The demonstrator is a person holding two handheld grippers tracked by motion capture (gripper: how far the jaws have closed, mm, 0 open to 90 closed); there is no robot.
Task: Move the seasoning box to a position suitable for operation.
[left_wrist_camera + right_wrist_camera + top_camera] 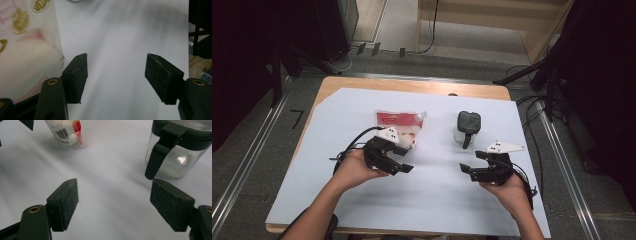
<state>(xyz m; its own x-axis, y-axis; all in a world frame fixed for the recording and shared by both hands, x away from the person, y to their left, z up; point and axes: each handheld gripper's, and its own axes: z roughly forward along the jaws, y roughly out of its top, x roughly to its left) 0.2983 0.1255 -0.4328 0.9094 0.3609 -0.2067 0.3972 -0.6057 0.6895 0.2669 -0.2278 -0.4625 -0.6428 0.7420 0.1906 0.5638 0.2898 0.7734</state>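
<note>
High view: left gripper (pixel 404 161) spread, just beside snack bag (pixel 399 124) on white sheet (pixel 362 200). Right gripper (pixel 469 165) spread, near lidded glass jar (pixel 468 128).
Left gripper view: jaws apart, bag (pixel 27 47) at left.
Right gripper view: jaws apart, jar (pixel 178 150) ahead right.

Wooden table (pixel 412 86) under white sheet (pixel 432 195); grey floor (pixel 257 165) (perhaps carpet), dark surroundings.
</note>
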